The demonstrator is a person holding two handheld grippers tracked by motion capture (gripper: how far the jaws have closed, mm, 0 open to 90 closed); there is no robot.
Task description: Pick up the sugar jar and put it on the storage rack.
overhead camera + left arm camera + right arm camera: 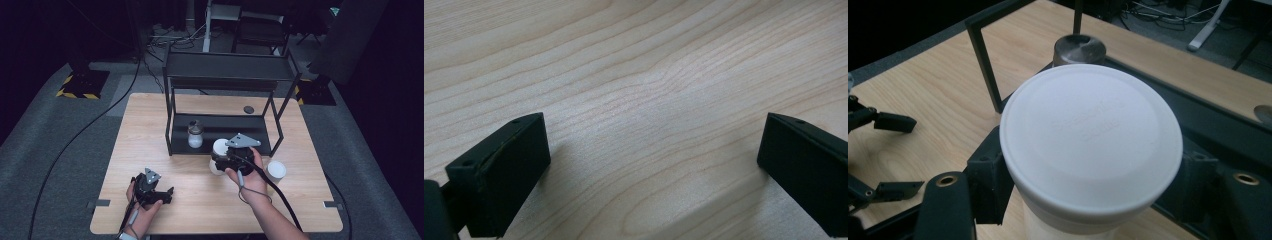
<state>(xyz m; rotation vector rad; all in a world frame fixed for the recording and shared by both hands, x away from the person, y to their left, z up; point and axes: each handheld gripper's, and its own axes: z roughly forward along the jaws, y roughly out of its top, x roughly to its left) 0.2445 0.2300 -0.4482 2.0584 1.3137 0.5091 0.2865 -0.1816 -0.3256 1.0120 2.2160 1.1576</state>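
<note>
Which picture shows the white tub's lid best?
The right gripper view: the white tub sits close up between the right gripper jaws, lid facing the camera. The high view shows it small, partly hidden by the gripper.

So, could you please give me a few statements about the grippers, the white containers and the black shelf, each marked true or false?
1. The right gripper has its jaws on either side of a white lidded plastic container. True.
2. The left gripper is shut on a jar. False: its jaws stand wide apart over bare light wooden table.
3. A small glass jar with a dark lid stands on the lower level of the black metal shelf. True.
4. The shelf's top level carries two white containers. False: it looks bare.
5. A second white container stands on the table beside the right hand. True.
</note>
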